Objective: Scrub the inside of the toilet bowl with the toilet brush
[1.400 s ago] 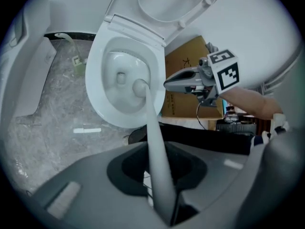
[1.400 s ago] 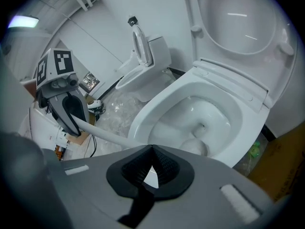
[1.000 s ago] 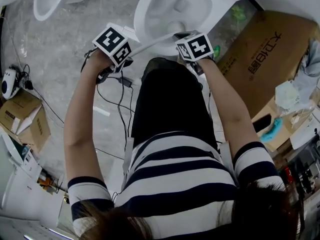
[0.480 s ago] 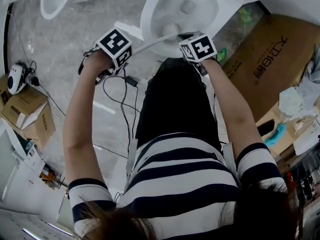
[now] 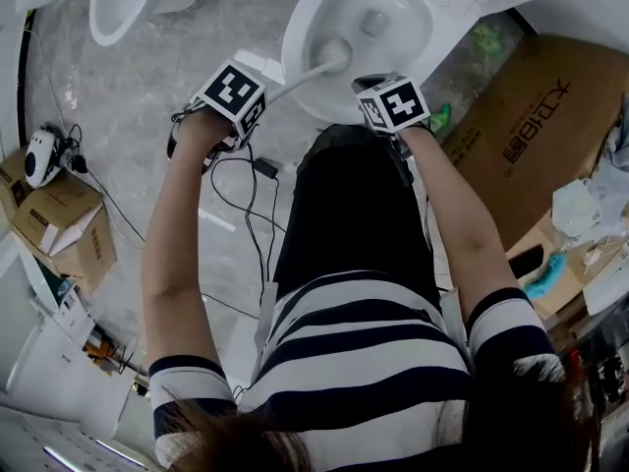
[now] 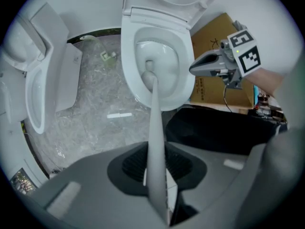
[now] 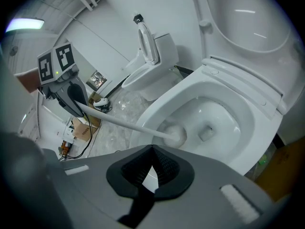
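The left gripper [image 5: 252, 85] [image 6: 157, 175] has its jaws pressed onto the white handle of the brush [image 6: 154, 113], which stands upright between them in the left gripper view. The handle runs from the jaws over the near-left rim of the bowl [image 5: 301, 37] [image 6: 183, 75] [image 7: 248, 109]. The brush head [image 5: 332, 55] [image 7: 174, 135] rests against the inner wall on the near-left side, beside the drain opening. The right gripper [image 5: 385, 94] [image 7: 152, 175] has its jaws closed together with nothing between them. It hangs over the near rim of the bowl, just right of the handle and apart from it. The left gripper view shows it [image 6: 217, 65] level with the bowl's right edge. The lid [image 7: 248, 18] stands raised behind the bowl. A large cardboard box [image 5: 536, 116] [image 6: 214, 32] sits close to the right side of the bowl, with green items [image 5: 439, 114] on the floor between them. Black cables [image 5: 241, 180] trail on the floor below the left gripper, beside the person's dark trousers [image 5: 344, 205]. A second toilet [image 5: 123, 8] [image 7: 152, 56] stands well apart to the left. Two small cartons [image 5: 59, 226] and a white device [image 5: 41, 155] lie at the left edge of the floor. A white strip [image 6: 119, 114] lies on the marbled floor left of the bowl.
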{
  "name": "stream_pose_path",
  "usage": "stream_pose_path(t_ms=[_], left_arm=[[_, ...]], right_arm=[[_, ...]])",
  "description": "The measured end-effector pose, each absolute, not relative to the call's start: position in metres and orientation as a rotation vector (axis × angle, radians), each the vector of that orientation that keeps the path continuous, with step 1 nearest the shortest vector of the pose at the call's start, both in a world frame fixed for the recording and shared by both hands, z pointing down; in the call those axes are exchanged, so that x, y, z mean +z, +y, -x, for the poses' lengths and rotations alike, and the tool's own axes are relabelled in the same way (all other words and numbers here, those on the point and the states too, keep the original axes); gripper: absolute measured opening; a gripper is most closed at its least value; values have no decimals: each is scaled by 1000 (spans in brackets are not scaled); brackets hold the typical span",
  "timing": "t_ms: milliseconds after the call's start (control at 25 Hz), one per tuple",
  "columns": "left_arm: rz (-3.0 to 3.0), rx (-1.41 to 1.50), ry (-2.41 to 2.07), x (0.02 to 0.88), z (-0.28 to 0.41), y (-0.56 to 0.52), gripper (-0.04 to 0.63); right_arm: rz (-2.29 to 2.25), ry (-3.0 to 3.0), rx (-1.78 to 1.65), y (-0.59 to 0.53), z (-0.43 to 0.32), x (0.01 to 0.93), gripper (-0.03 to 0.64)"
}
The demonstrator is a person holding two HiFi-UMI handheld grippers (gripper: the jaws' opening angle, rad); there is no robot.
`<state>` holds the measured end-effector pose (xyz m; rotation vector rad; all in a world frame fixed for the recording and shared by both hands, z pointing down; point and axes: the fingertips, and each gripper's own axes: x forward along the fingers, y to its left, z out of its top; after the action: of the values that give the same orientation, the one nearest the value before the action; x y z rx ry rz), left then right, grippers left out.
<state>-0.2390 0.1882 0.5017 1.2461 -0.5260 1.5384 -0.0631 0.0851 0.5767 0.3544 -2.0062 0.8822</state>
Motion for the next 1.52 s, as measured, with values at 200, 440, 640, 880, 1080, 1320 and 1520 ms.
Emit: stream_pose_path(t_ms=[200, 440, 640, 880, 1080, 1320, 1520], left_arm=[[-1262, 1549, -643, 510, 237, 174, 0], [-1256, 1546, -744, 519, 235, 162, 0], [-1325, 1508, -852, 526, 228, 137, 0], [-1379, 1520, -917, 531, 217, 113, 0], [-1436, 1532, -941, 535, 206, 100, 0], [-1487, 1500, -936, 537, 191, 90, 0], [-1533, 1437, -932, 538, 171, 81, 0]], right_arm=[[-359, -2004, 892, 84, 60, 578, -5], [-373, -2002, 909, 81, 54, 582, -5], [-394, -1993, 928, 76, 46, 586, -5], [-412, -1997, 959, 70, 40, 592, -5], [-430, -1997, 975, 66, 35, 592, -5], [-451, -1993, 995, 63, 31, 592, -5], [-472, -1997, 1002, 62, 23, 591, -5]])
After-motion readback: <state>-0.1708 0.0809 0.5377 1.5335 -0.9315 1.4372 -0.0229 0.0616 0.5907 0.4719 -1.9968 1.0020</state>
